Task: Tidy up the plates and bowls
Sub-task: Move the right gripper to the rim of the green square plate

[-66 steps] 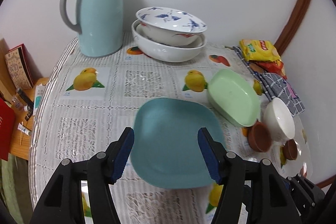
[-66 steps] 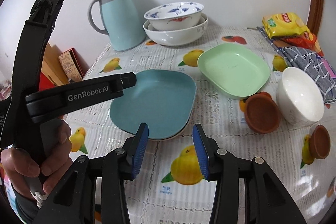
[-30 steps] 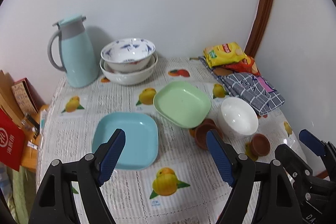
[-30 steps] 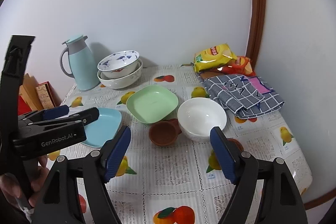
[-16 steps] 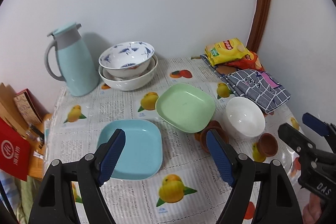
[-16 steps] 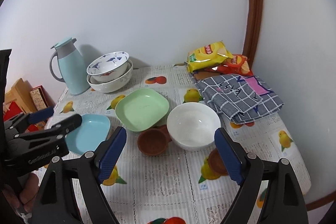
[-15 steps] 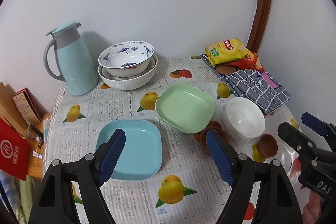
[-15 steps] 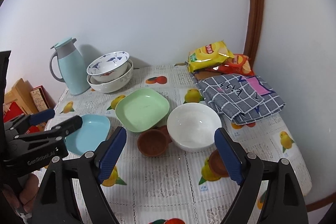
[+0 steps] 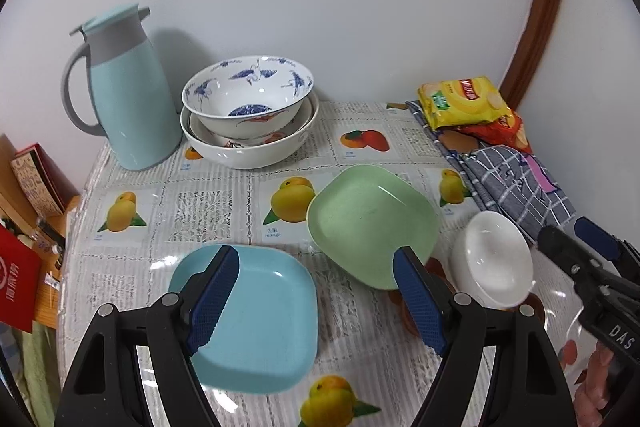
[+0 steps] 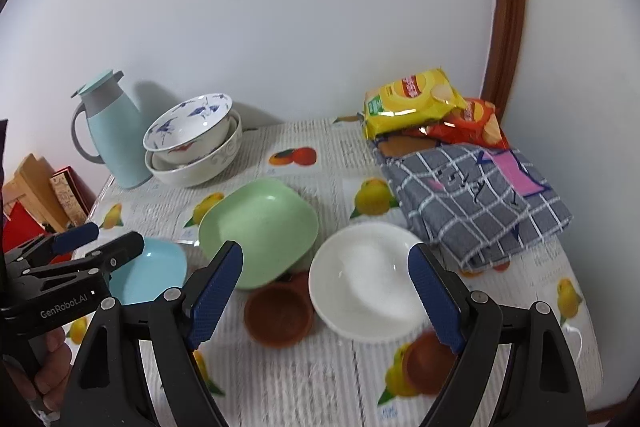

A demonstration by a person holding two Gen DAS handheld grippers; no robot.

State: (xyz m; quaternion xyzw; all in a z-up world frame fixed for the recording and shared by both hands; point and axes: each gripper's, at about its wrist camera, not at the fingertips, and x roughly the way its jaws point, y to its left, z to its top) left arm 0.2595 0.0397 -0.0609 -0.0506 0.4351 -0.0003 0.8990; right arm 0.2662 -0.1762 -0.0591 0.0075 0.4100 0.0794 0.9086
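Observation:
A blue square plate lies on the table in front of my open, empty left gripper; it also shows in the right wrist view. A green square plate rests tilted on a small brown bowl. A white bowl stands to its right, just ahead of my open, empty right gripper. A second small brown bowl sits near the right finger. Two stacked patterned bowls stand at the back.
A light blue jug stands at the back left. Snack bags and a folded checked cloth lie at the back right. Books and a red box sit off the table's left edge. The wall is close behind.
Both grippers have moved down and forward toward the table. Both stay wide open. The dishes have not moved.

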